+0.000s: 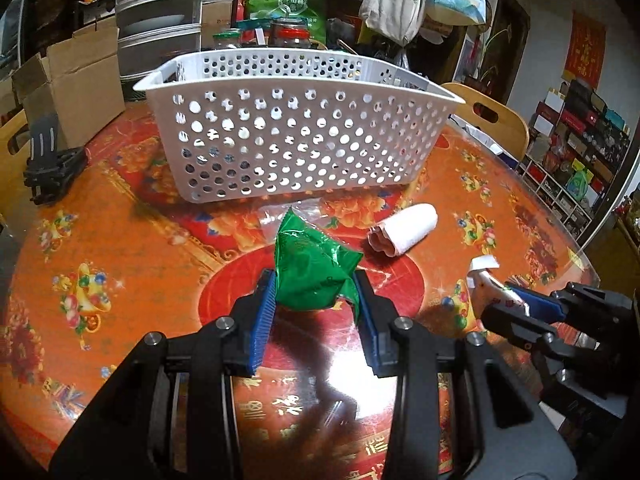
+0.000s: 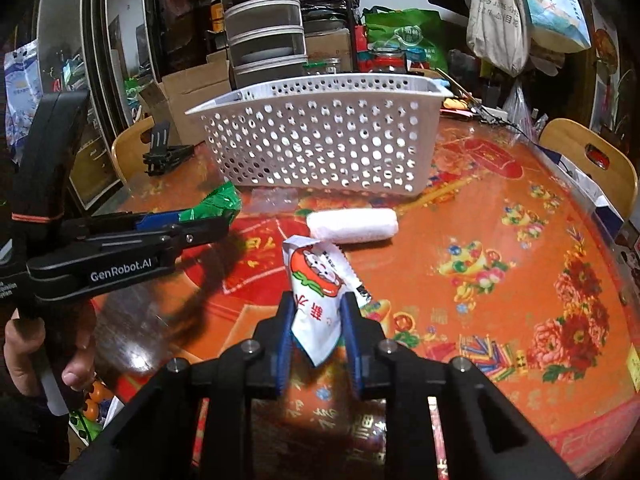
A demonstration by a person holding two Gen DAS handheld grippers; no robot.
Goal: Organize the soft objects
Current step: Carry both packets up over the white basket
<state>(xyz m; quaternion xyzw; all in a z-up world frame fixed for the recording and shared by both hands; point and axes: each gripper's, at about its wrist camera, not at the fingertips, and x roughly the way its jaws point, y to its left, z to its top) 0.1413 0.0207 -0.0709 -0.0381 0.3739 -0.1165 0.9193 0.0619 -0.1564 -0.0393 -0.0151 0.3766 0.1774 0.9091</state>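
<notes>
My left gripper (image 1: 314, 286) is shut on a green foil packet (image 1: 310, 264), held just above the table; the packet also shows in the right wrist view (image 2: 212, 204). My right gripper (image 2: 316, 310) is shut on a white snack packet with a red and green print (image 2: 316, 284), which also shows in the left wrist view (image 1: 490, 284). A white perforated basket (image 1: 304, 140) stands beyond both, also seen in the right wrist view (image 2: 320, 136). A rolled white cloth (image 1: 404, 230) lies on the table between the grippers and the basket, also in the right wrist view (image 2: 354, 224).
A clear plastic wrapper (image 1: 276, 212) lies in front of the basket. A black folded stand (image 1: 50, 168) sits at the table's left edge. Cardboard boxes (image 1: 72, 76), jars (image 1: 290, 36) and a green bag (image 1: 286, 2) crowd the far side. Wooden chair backs (image 1: 492, 120) flank the round red table (image 1: 120, 240).
</notes>
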